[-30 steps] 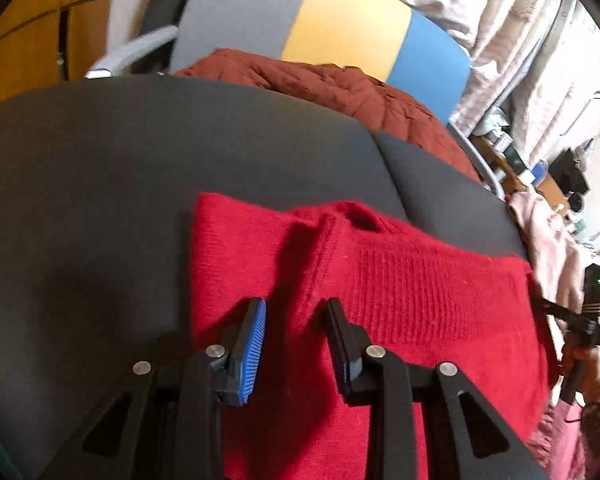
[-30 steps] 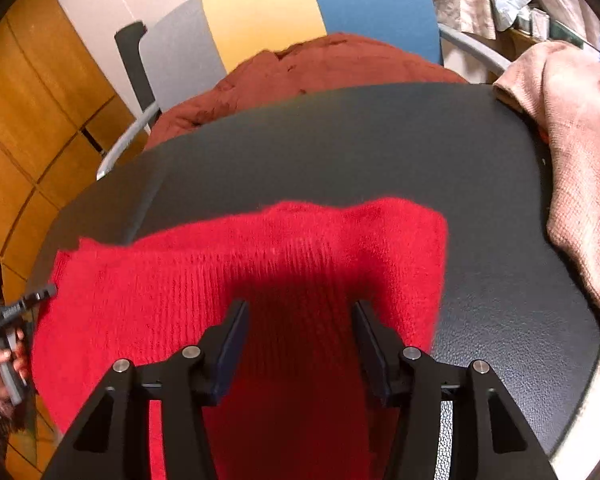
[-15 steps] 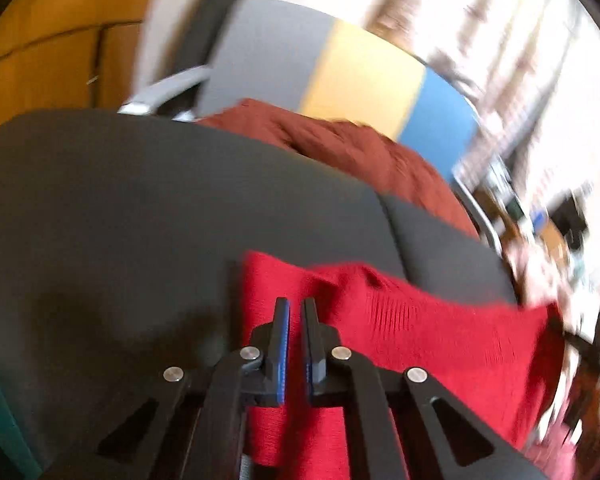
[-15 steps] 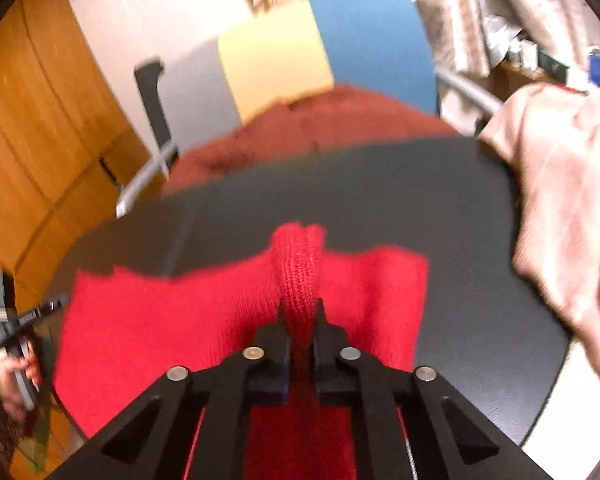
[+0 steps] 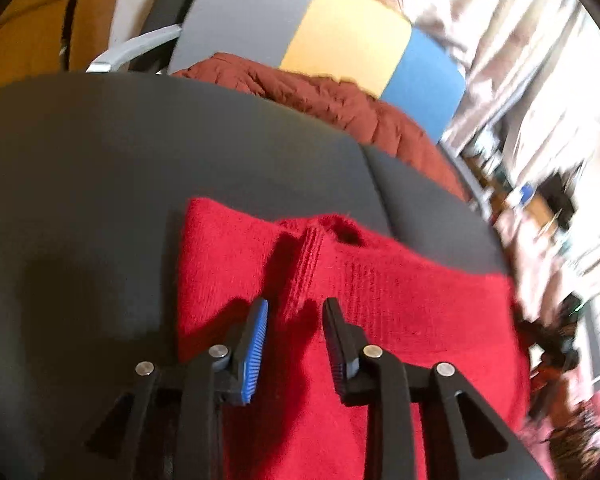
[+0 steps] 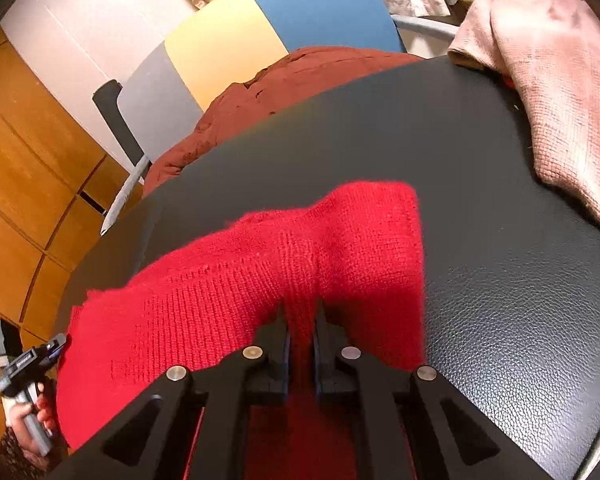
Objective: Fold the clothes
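A red knit sweater (image 5: 400, 304) lies spread on a dark round table (image 5: 100, 184). My left gripper (image 5: 294, 310) stands open over the sweater's left part, with a raised ridge of knit between its fingers but not pinched. In the right wrist view the same red sweater (image 6: 228, 296) has its right part lifted into a fold, and my right gripper (image 6: 301, 316) is shut on that pinched ridge. The sweater's near edge is hidden under both grippers. The left gripper's handle and a hand (image 6: 28, 396) show at the lower left of the right wrist view.
A chair (image 5: 340, 44) with grey, yellow and blue back panels stands behind the table, with a dark red quilted jacket (image 5: 332, 100) on it. A pink knit garment (image 6: 560, 92) lies on the table's right side. Wooden cabinets (image 6: 24, 160) are at the left.
My left gripper closed on the sweater half a second ago and has opened again, leaving a ridge. My right gripper closed on the sweater and still holds it, lifting the fold.
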